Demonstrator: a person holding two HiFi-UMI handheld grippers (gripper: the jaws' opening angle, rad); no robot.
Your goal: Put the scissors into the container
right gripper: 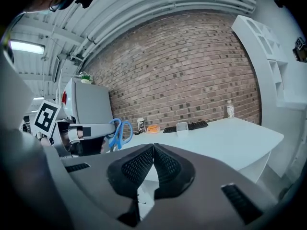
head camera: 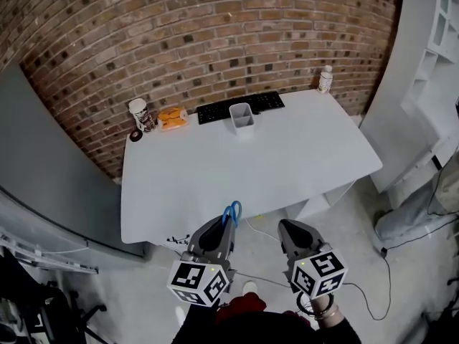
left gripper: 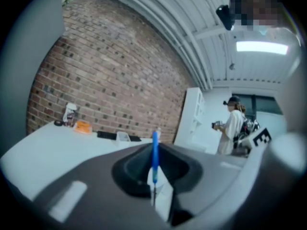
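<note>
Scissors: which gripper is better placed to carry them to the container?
Left. The left gripper is shut on the scissors; the right gripper is shut and empty. The container stands across the table.

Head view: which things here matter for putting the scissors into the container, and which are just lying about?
Part of the job: scissors, clamped in the left gripper; container, standing on the white table.

Just lying about: keyboard, cup, orange packet, bottle. The right gripper is shut and holds nothing.
</note>
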